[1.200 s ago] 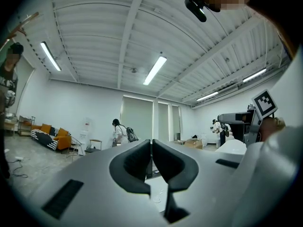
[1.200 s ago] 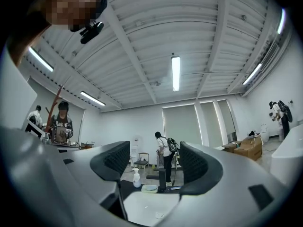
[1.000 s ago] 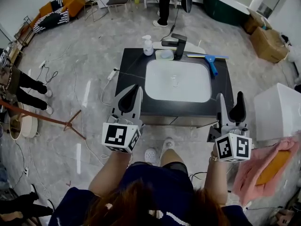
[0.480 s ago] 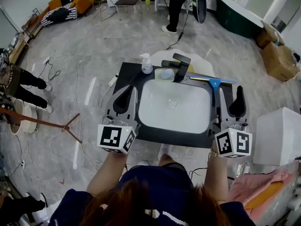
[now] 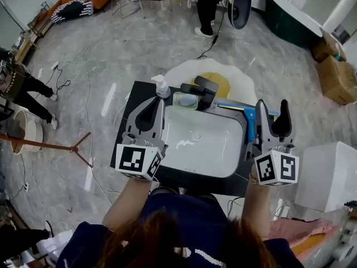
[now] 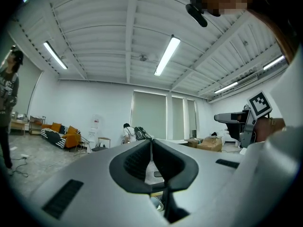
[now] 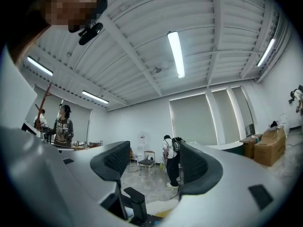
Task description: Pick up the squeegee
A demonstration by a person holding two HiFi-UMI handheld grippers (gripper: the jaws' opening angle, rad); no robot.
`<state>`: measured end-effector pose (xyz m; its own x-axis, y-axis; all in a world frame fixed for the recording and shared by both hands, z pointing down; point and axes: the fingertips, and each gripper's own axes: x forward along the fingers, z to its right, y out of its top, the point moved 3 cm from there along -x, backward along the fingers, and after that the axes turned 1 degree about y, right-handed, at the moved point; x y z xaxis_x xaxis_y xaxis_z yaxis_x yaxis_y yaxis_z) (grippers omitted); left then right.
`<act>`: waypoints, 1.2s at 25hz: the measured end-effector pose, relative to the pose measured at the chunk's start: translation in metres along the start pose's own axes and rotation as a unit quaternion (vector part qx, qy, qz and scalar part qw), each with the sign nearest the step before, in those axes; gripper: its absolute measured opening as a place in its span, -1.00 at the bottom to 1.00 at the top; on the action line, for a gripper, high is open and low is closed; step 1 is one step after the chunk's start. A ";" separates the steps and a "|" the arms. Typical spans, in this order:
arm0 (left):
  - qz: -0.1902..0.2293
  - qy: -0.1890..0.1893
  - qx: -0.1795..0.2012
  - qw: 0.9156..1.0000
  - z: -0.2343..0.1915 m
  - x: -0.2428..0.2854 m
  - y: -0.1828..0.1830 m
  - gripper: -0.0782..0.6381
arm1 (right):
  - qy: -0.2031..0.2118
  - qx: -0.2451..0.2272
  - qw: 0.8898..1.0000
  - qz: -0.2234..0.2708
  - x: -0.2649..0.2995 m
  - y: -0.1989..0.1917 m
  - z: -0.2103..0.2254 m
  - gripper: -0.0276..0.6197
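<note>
squeegee [image 5: 249, 123] blade end behind right gripper [image 5: 271, 106], far person [image 5: 208, 1] cropped at top

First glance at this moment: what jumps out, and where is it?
A white sink basin set in a dark counter fills the middle of the head view, with marker-cubed tongs on either side. The left tongs are shut above the counter's left side. The right tongs stand open and empty just beside the blue squeegee, which lies on the counter's right rear.

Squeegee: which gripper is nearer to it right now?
Right. The right gripper, jaws apart, is just beside the squeegee handle. The left gripper, jaws together, is across the sink from it.
</note>
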<state>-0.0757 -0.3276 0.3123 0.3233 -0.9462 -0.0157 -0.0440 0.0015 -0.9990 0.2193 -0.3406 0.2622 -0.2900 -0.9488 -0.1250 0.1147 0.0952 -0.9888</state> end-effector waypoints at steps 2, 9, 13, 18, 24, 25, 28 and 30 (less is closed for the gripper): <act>-0.008 -0.005 0.000 1.000 0.008 0.032 -0.003 -0.70 | -0.006 0.006 1.000 -0.012 0.018 -0.008 0.023 0.11; -0.025 -0.047 0.000 0.999 0.015 0.091 -0.029 -0.70 | -0.031 0.007 0.998 -0.049 0.048 -0.044 0.053 0.11; -0.033 -0.059 -0.008 0.998 0.015 0.116 -0.046 -0.70 | -0.051 0.023 0.995 -0.085 0.055 -0.078 0.076 0.11; -0.046 -0.075 -0.017 0.996 0.019 0.139 -0.068 -0.70 | -0.081 0.046 0.982 -0.161 0.054 -0.143 0.116 0.11; -0.075 -0.085 -0.029 0.993 0.023 0.160 -0.099 -0.70 | -0.096 0.047 0.958 -0.267 0.050 -0.235 0.152 0.12; -0.079 -0.087 -0.030 0.993 0.024 0.162 -0.103 -0.70 | -0.097 0.044 0.953 -0.283 0.050 -0.249 0.156 0.12; -0.089 -0.090 -0.031 0.991 0.027 0.166 -0.116 -0.70 | -0.099 0.029 0.938 -0.330 0.047 -0.289 0.168 0.13; -0.093 -0.089 -0.031 0.991 0.027 0.168 -0.123 -0.70 | -0.100 0.009 0.929 -0.356 0.046 -0.313 0.174 0.14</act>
<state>0.0096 -0.4784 0.4316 0.4935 -0.8555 0.1569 -0.0235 -0.1934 -0.9808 0.3355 -0.4665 0.5805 -0.1155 -0.8070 0.5791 -0.0215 -0.5808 -0.8137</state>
